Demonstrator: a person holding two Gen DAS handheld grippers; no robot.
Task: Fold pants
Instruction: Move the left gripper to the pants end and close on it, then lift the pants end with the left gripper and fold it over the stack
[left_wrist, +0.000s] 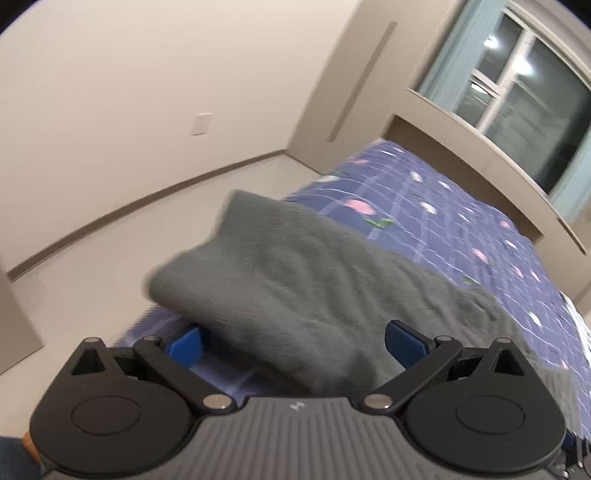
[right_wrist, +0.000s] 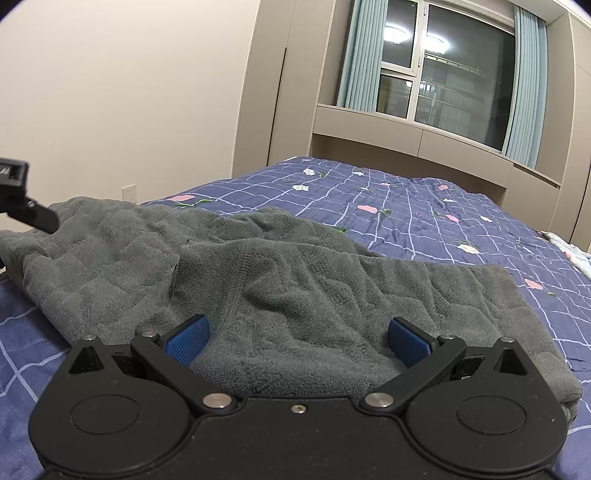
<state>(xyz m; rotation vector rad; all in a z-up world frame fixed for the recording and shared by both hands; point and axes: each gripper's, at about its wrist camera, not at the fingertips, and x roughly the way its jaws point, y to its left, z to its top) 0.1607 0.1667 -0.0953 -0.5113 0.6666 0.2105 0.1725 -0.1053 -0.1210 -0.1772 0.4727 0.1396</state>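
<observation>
Both tongs (left_wrist: 295, 345) (right_wrist: 298, 341) gape over gray pants (right_wrist: 295, 288) on the bed (right_wrist: 424, 210).

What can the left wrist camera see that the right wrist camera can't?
Only the left wrist view shows the floor beside the bed. Only the right wrist view shows the other gripper's black arm poking in over the cloth. Both show the grey pants on the blue bedspread, the window, and wide-open blue fingers.
</observation>
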